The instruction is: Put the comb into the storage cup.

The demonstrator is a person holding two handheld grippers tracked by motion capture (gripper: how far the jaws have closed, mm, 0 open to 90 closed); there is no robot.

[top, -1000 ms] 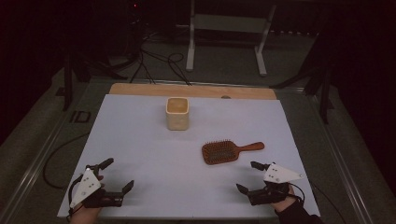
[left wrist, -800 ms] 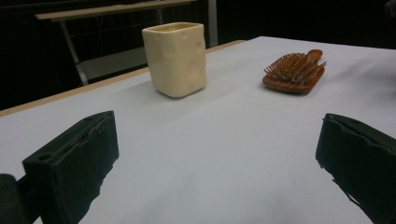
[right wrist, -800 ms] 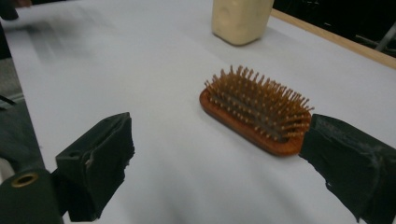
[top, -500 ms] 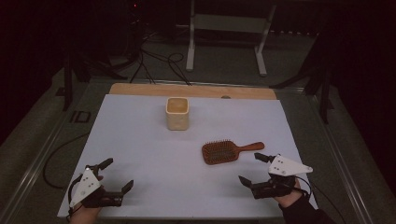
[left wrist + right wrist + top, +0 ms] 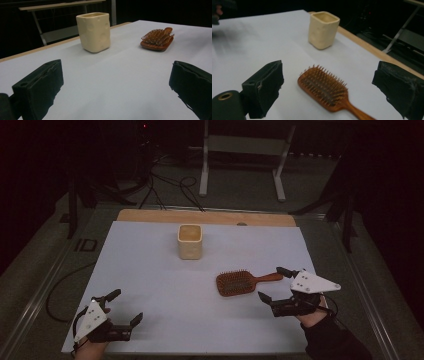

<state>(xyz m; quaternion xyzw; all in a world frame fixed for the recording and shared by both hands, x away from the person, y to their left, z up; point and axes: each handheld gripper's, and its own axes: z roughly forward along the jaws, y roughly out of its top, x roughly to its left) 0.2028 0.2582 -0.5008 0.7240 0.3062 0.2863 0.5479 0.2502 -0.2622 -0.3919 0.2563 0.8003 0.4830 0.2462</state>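
right gripper [image 5: 279, 285] hovers just beside the hairbrush [image 5: 240, 282], jaws spread wide, nothing held. brush lies bristles-up on the white table [image 5: 150, 270], untouched, cup [image 5: 190, 241] beyond. left gripper [image 5: 117, 312] waits agape near the front edge. pickup not begun.

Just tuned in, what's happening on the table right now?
A person holds a gripper in each hand over a white table. The right gripper is open and sits just beside the handle of the wooden hairbrush, which lies bristles up, not yet gripped. The left gripper is open near the front left corner, touching nothing. A cream cup stands upright farther back, untouched.
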